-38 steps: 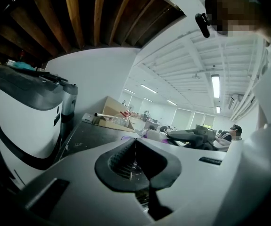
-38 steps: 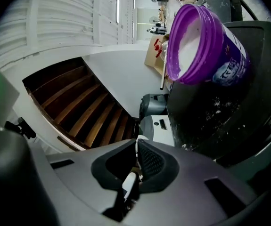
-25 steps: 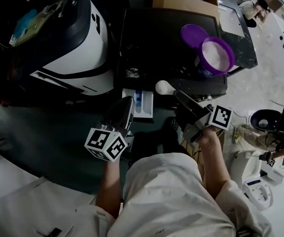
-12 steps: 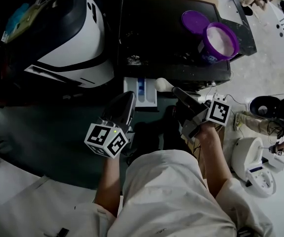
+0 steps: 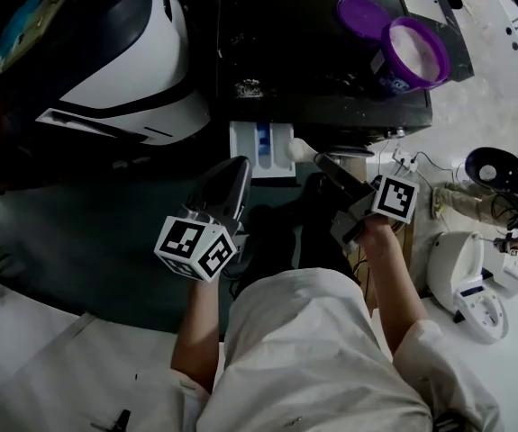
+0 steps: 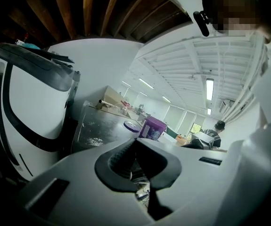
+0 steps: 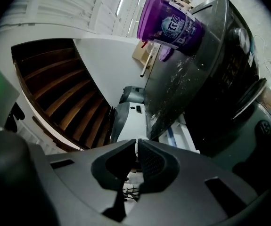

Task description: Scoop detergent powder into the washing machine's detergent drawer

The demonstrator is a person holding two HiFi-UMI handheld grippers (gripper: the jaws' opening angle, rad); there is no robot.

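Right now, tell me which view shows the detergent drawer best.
Head view: the detergent drawer is pulled open, compartments seen from above. Right gripper view catches only a sliver; left gripper view misses it.

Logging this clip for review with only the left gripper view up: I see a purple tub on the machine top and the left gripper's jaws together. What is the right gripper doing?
Observer: In the head view, the right gripper is shut on a white scoop.
Operator: Is the detergent drawer open?
Observer: Yes. The detergent drawer is pulled out, and the scoop's bowl is at its right edge.
Operator: Anything in the tub?
Observer: The purple tub stands open, with pale powder inside.
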